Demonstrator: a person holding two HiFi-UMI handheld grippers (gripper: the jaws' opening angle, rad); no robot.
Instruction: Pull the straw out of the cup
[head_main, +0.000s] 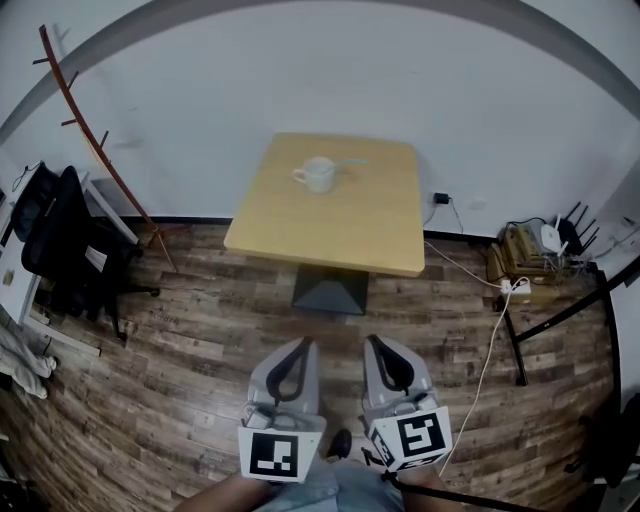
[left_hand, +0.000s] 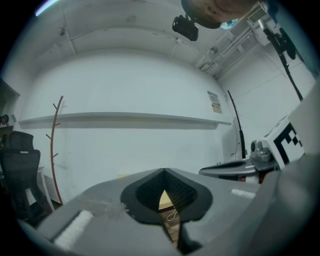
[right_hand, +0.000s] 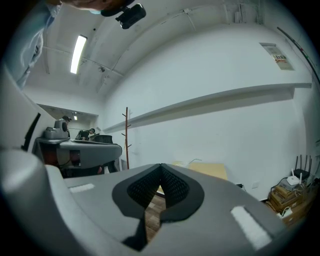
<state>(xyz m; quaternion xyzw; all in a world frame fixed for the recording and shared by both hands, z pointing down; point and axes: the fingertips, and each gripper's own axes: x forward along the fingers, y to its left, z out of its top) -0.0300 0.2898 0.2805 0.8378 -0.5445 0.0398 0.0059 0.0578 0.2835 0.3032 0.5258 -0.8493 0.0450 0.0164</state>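
Overhead, one cup (head_main: 318, 174), one straw (head_main: 351, 162) (inside it), one table (head_main: 340, 228).

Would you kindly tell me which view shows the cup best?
The head view: the white cup stands in full sight on the table, its straw leaning right. The left gripper view shows only a sliver of table; the right gripper view shows the tabletop, with the cup too small to make out.

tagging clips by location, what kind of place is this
Probably an office or lab room: a black office chair, a router with a trailing cable, and a small wooden table by a plain white wall.
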